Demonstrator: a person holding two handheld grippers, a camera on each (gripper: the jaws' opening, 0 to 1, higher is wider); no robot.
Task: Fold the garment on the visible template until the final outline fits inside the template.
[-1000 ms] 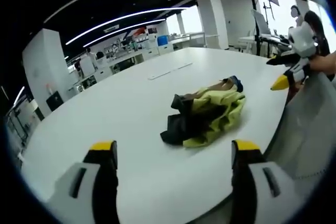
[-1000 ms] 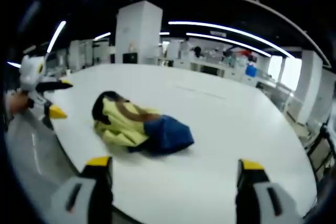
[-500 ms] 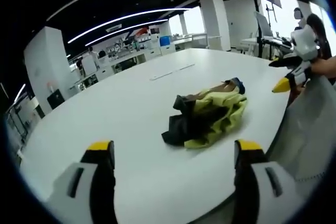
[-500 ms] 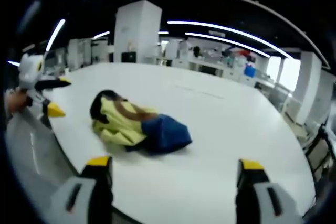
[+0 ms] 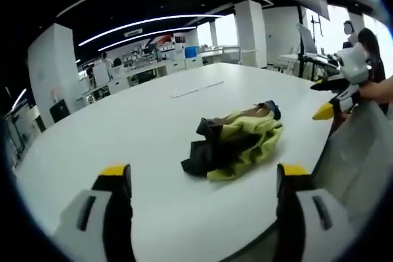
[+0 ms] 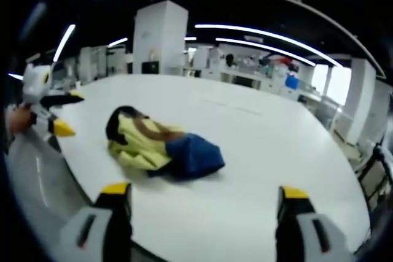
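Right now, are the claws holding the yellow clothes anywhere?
No. Both claws are open and hold nothing. The crumpled garment lies alone on the white table, apart from the left claw and right claw.

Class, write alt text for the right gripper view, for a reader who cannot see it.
A crumpled yellow and blue garment lies in a heap on a large white table in an open-plan room. The right gripper hangs open in front of it, touching nothing. The left gripper is at the left edge of the picture.
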